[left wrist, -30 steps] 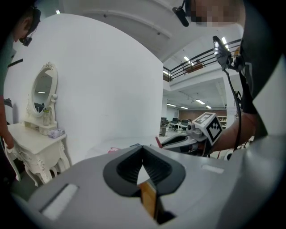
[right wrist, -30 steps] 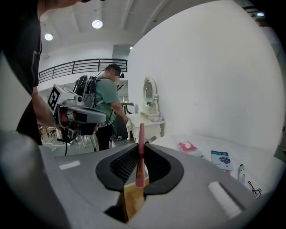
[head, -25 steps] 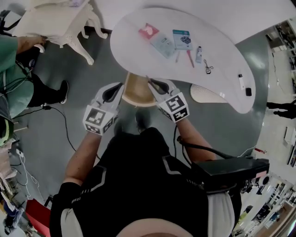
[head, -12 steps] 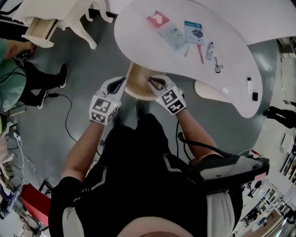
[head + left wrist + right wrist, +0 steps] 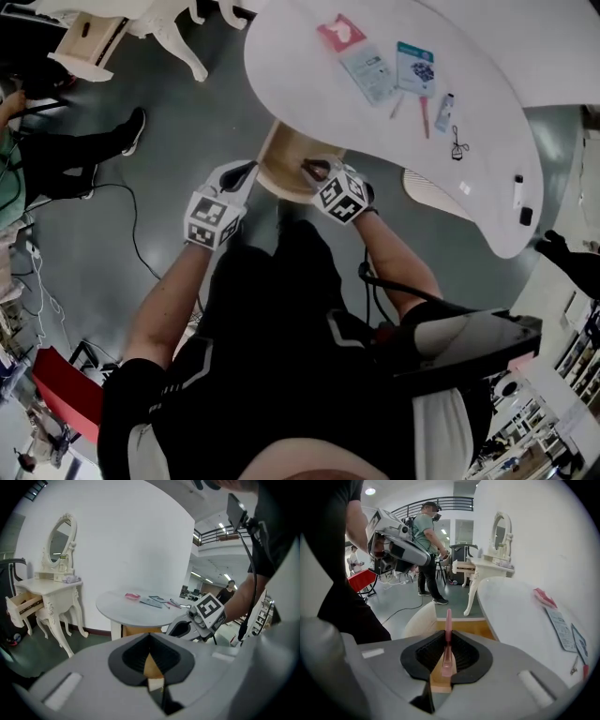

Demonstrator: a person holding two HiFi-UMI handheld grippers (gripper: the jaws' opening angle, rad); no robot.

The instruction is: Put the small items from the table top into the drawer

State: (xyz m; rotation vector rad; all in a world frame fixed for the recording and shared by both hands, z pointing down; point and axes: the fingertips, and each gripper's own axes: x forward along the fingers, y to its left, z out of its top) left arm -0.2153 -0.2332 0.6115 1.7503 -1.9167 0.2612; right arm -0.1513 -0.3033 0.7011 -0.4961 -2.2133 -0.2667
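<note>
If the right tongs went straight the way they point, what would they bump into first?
Probably the open drawer. The right tongs, shut on a pink stick, point at its wooden edge. The stick's tip would likely touch first, though depth is hard to judge.

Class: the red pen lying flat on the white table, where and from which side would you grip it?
I'd grip the red pen mid-shaft, from straight above, jaws across its length. It lies flat on the white table, long and thin, so only its narrow sides can be pinched; the small tube lies close beside it.
</note>
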